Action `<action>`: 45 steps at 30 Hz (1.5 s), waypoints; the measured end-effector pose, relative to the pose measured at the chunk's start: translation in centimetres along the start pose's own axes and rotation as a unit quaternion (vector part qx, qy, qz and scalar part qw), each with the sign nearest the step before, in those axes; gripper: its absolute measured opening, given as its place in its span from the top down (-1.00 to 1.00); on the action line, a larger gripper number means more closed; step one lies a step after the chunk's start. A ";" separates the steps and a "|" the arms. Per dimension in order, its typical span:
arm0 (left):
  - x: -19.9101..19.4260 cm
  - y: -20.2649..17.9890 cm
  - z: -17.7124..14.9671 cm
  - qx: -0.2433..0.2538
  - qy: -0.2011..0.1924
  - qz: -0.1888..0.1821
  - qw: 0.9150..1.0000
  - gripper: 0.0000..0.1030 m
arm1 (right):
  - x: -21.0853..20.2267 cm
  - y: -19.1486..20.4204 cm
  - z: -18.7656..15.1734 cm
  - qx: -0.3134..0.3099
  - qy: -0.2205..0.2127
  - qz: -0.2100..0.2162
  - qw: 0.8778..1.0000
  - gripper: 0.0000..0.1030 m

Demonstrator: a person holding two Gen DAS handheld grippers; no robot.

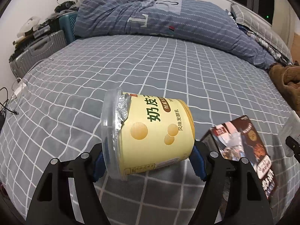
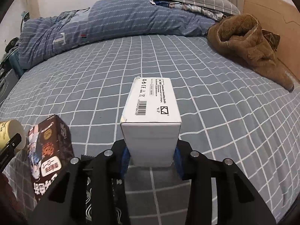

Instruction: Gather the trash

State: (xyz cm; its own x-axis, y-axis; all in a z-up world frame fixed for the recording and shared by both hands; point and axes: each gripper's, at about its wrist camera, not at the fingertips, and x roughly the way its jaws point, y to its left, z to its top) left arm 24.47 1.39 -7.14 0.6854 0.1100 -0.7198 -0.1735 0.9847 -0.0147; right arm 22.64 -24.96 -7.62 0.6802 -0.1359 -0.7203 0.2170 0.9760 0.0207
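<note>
My left gripper (image 1: 148,161) is shut on a yellow yogurt cup (image 1: 150,133) lying sideways, clear lid and torn foil to the left, held above the bed. My right gripper (image 2: 151,156) is shut on a white cardboard box (image 2: 151,116) with a barcode on top, held above the bed. A dark printed snack box (image 1: 243,146) stands between the two grippers; it also shows in the right wrist view (image 2: 48,157). The yogurt cup's base (image 2: 13,135) shows at the left edge of the right wrist view.
The bed has a grey checked sheet (image 1: 131,65). A blue striped quilt (image 1: 159,16) is bunched at the back. A brown fleece garment (image 2: 249,43) lies at the right by the wooden headboard. Suitcases (image 1: 35,54) and a charger cable (image 1: 16,93) are at the left.
</note>
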 end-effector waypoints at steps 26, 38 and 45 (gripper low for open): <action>-9.1 -1.3 -4.6 0.021 0.007 -0.078 0.997 -0.37 | -11.2 1.7 -4.4 -0.033 -0.041 0.000 0.999 0.28; -12.8 -1.0 -7.6 0.041 0.012 -0.087 0.995 -0.36 | -16.0 2.3 -7.2 -0.034 -0.051 0.012 0.998 0.28; -15.0 -0.8 -9.4 0.046 0.010 -0.094 0.994 -0.35 | -18.2 2.7 -9.4 -0.041 -0.051 0.019 0.998 0.28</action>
State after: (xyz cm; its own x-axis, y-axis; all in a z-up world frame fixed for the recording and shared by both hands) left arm 7.69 -2.29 -2.83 0.6853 -0.0788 -0.7240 0.0223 0.9959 -0.0872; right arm 4.28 -18.28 -0.98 0.7552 -0.1116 -0.6460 0.1343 0.9908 -0.0143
